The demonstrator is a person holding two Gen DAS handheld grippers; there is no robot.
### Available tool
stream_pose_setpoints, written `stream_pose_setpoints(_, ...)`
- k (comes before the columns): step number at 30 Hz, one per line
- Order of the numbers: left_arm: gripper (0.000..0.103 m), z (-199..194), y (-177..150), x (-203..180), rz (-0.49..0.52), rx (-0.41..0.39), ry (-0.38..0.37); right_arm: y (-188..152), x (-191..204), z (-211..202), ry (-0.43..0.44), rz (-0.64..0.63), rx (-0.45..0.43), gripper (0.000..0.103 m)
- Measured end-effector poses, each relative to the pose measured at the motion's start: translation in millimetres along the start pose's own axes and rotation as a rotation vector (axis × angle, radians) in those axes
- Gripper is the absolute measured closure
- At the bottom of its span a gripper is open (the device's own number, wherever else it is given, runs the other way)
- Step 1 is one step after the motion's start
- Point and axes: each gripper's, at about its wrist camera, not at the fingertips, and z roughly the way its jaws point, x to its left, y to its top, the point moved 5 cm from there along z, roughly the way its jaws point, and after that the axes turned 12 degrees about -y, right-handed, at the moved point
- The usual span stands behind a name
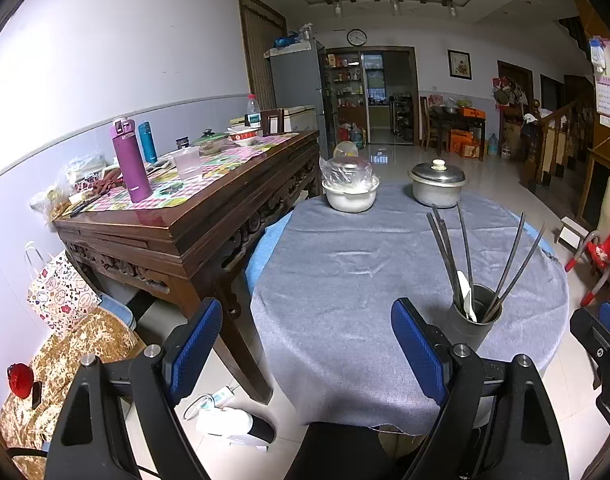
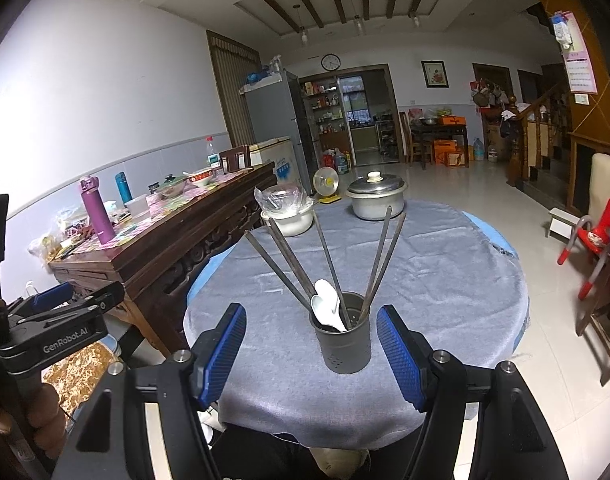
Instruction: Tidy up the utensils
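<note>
A dark grey utensil holder [image 2: 345,344] stands near the front edge of a round table under a grey cloth [image 2: 425,280]. It holds several dark chopsticks [image 2: 379,256] fanned outward and white spoons [image 2: 325,304]. My right gripper [image 2: 309,312] is open. The holder sits just ahead in the gap between the blue pads [image 2: 401,356], nearer the right pad, and neither pad touches it. My left gripper [image 1: 307,304] is open and empty over the cloth. The holder [image 1: 471,320] stands just right of its right pad [image 1: 419,352].
A white pot under a plastic bag [image 1: 351,196] and a lidded metal pot [image 1: 437,186] stand at the table's far side. A carved wooden side table [image 1: 193,216] with bottles and dishes runs along the left. A red child's chair [image 2: 589,248] is on the right.
</note>
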Motion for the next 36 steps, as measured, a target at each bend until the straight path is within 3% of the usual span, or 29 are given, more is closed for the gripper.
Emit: stream_pose_setpoints(36,0.016,-3.4,0.1,-0.5,0.0,-0.005,-0.008,3.6,7.0,-2.3,0.007,-0.008,-0.003,0.031)
